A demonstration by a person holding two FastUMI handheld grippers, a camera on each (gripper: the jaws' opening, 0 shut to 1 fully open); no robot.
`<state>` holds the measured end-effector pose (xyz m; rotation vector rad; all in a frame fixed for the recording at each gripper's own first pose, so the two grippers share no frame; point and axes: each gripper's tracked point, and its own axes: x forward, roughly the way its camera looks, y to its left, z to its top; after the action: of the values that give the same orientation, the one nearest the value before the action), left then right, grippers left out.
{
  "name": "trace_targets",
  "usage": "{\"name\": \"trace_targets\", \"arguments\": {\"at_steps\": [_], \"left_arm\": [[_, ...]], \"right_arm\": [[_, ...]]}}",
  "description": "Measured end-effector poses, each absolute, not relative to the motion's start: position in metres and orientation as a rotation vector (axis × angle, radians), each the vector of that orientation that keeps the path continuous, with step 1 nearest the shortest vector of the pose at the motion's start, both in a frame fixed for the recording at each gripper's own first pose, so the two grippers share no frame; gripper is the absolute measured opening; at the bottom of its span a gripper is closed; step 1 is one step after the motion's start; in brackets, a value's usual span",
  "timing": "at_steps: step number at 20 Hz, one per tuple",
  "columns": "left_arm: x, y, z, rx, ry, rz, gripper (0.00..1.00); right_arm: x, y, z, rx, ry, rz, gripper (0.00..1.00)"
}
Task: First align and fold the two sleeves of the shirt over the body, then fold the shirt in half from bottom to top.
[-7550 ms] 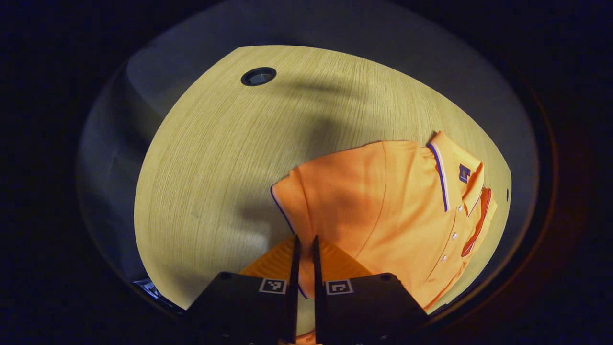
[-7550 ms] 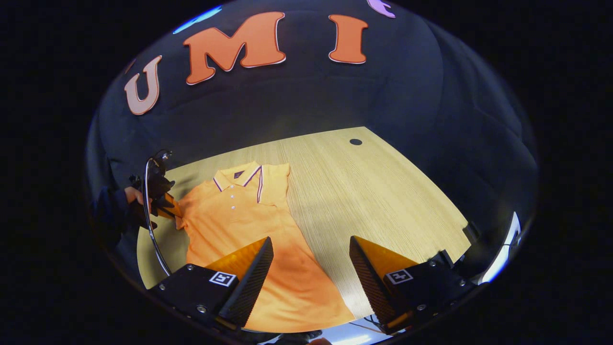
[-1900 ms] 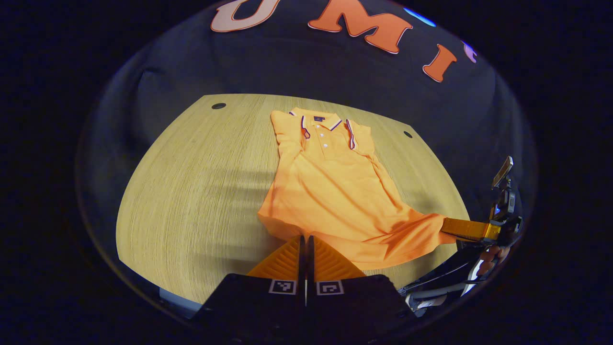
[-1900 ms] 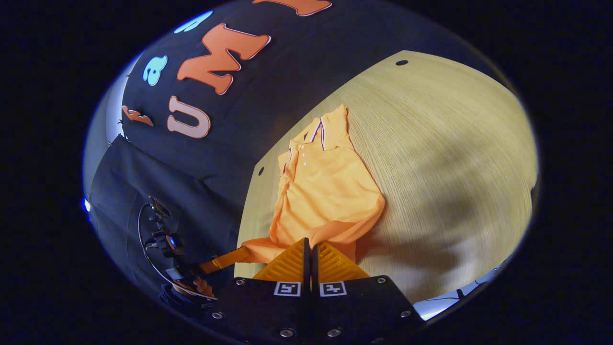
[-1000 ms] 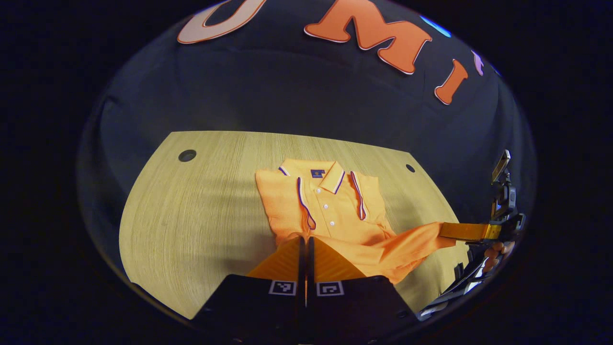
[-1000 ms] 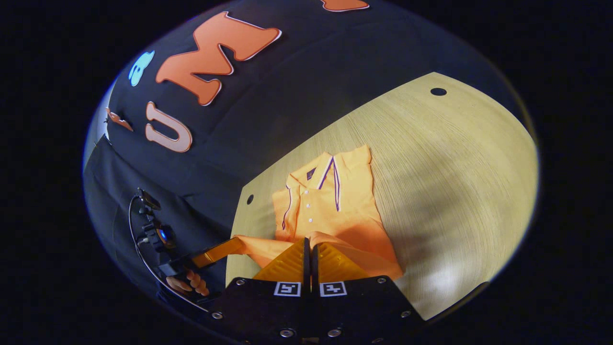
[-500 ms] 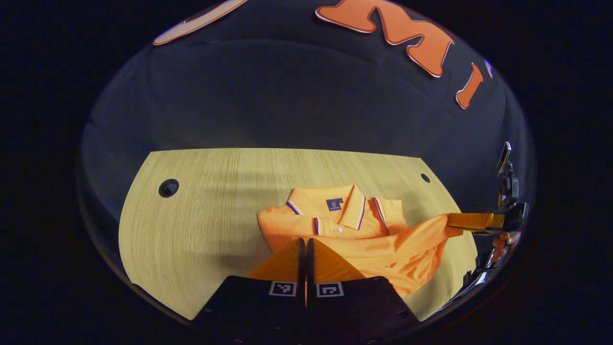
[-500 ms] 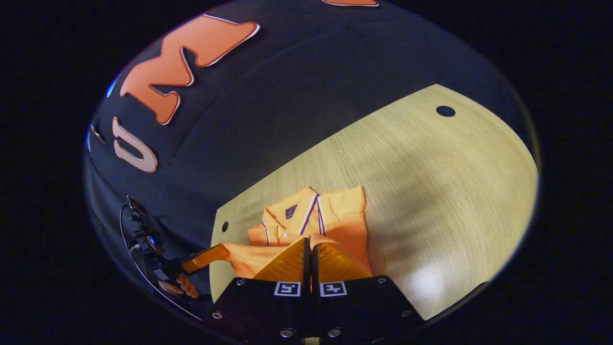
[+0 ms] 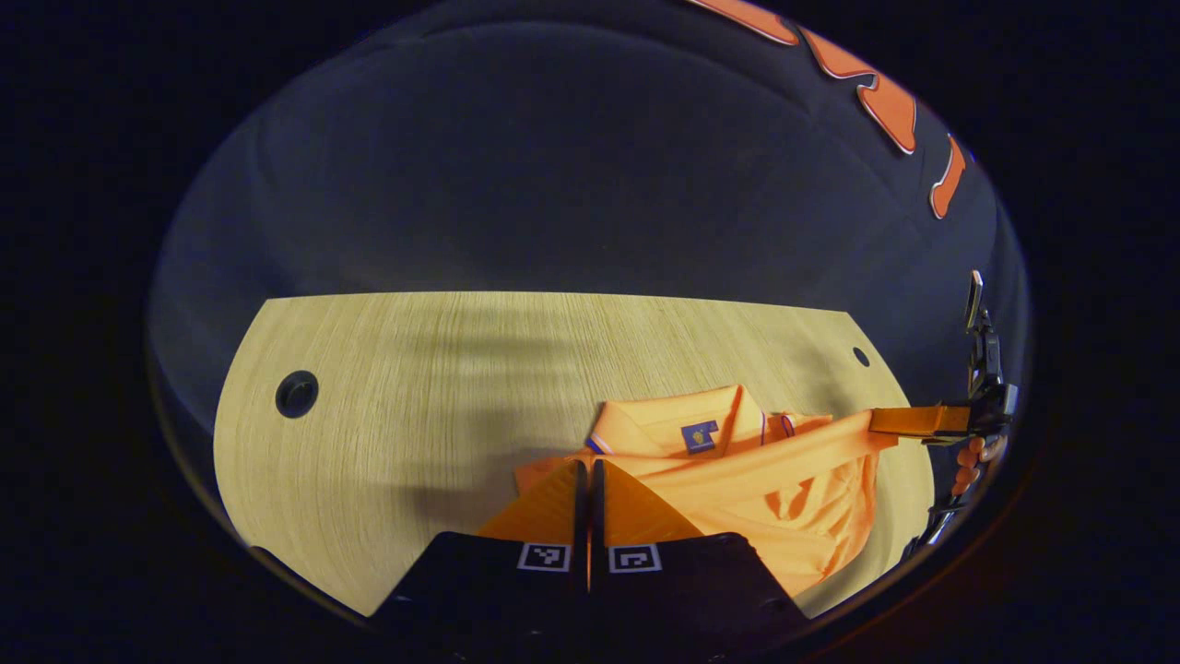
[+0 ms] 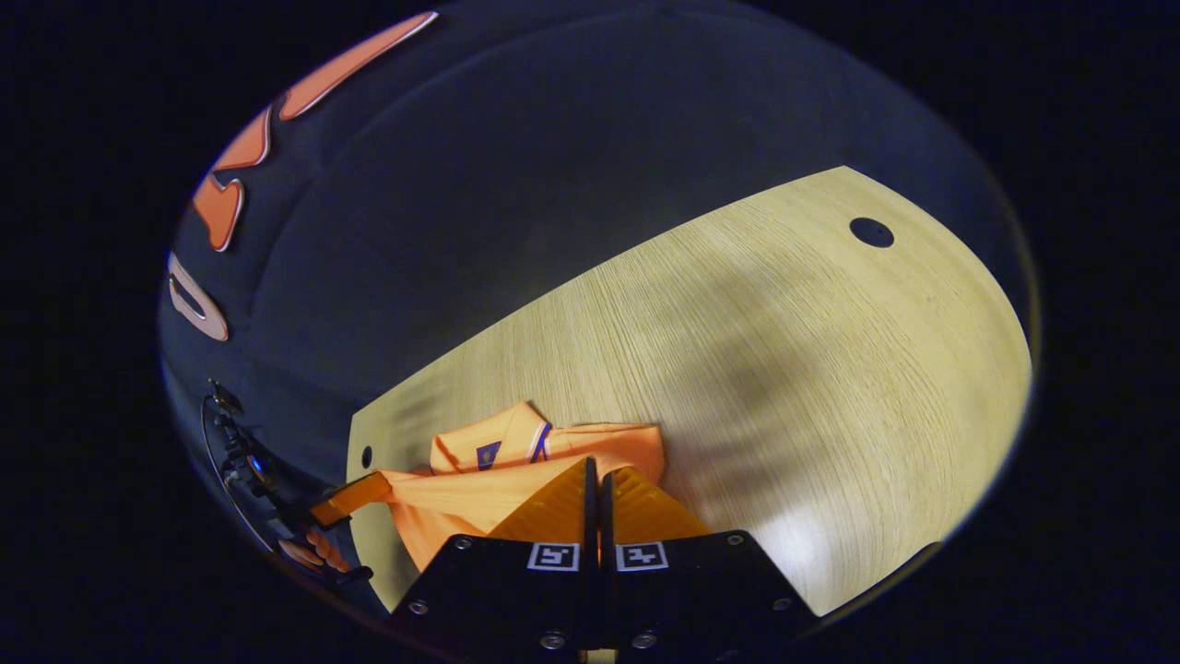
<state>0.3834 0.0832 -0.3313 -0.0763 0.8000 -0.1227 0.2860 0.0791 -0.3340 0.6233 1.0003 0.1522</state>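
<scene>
The orange polo shirt [image 9: 793, 480] lies on the wooden table [image 9: 415, 369] with its sleeves folded in. Its bottom hem is lifted and stretched over the chest, close to the collar [image 9: 687, 429]. My left gripper [image 9: 588, 464] is shut on one hem corner, and that gripper [image 10: 346, 496] appears again at the left in the right gripper view. My right gripper [image 10: 595, 464] is shut on the other hem corner; it is also in the left gripper view, far right [image 9: 922, 421]. The collar [image 10: 498, 447] peeks out above the raised hem, and the lower body is hidden under the fold.
The table has a round cable hole [image 9: 297, 394] at the left and a smaller hole [image 9: 860, 356] at the right, plus another round hole [image 10: 871, 231] far across. A hand [image 9: 968, 456] holds the right gripper. The dark booth wall stands right behind the table's far edge.
Both grippers have carried the hem forward over the shirt's body toward the collar. The buttons and sleeve trims are now covered, and only the collar top still shows.
</scene>
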Motion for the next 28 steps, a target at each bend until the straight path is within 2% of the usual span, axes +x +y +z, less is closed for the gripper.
{"name": "trace_targets", "arguments": {"at_steps": [3,4,5,6,8,9,10,12,13,22,28], "left_arm": [[0.383,0.086,-0.348,-0.036,0.850,-0.119,0.05],[0.382,0.092,-0.348,-0.023,0.851,-0.092,0.12],[0.387,0.099,-0.346,-0.014,0.836,-0.071,0.15],[0.387,0.107,-0.340,-0.010,0.810,-0.042,0.33],[0.382,0.117,-0.327,-0.017,0.778,0.006,0.69],[0.376,0.120,-0.320,-0.029,0.775,0.019,0.87],[0.373,0.119,-0.314,-0.041,0.767,0.026,0.98],[0.359,0.119,-0.298,-0.056,0.742,0.042,0.96],[0.353,0.117,-0.288,-0.056,0.727,0.050,0.99],[0.259,0.050,-0.191,-0.047,0.540,0.019,0.99],[0.184,0.001,-0.123,-0.033,0.339,-0.017,0.98]], "right_arm": [[0.291,0.082,-0.349,0.589,1.069,0.123,0.02],[0.289,0.082,-0.351,0.579,1.081,0.119,0.04],[0.289,0.079,-0.348,0.574,1.071,0.120,0.07],[0.291,0.078,-0.348,0.559,1.056,0.117,0.22],[0.289,0.069,-0.341,0.528,1.027,0.104,0.64],[0.288,0.064,-0.336,0.505,1.008,0.097,0.67],[0.287,0.060,-0.328,0.486,0.984,0.098,0.86],[0.280,0.058,-0.308,0.466,0.928,0.108,0.96],[0.274,0.057,-0.297,0.461,0.899,0.112,0.99],[0.188,0.048,-0.212,0.322,0.683,0.191,0.99],[0.133,0.041,-0.161,0.247,0.531,0.231,0.99]]}}
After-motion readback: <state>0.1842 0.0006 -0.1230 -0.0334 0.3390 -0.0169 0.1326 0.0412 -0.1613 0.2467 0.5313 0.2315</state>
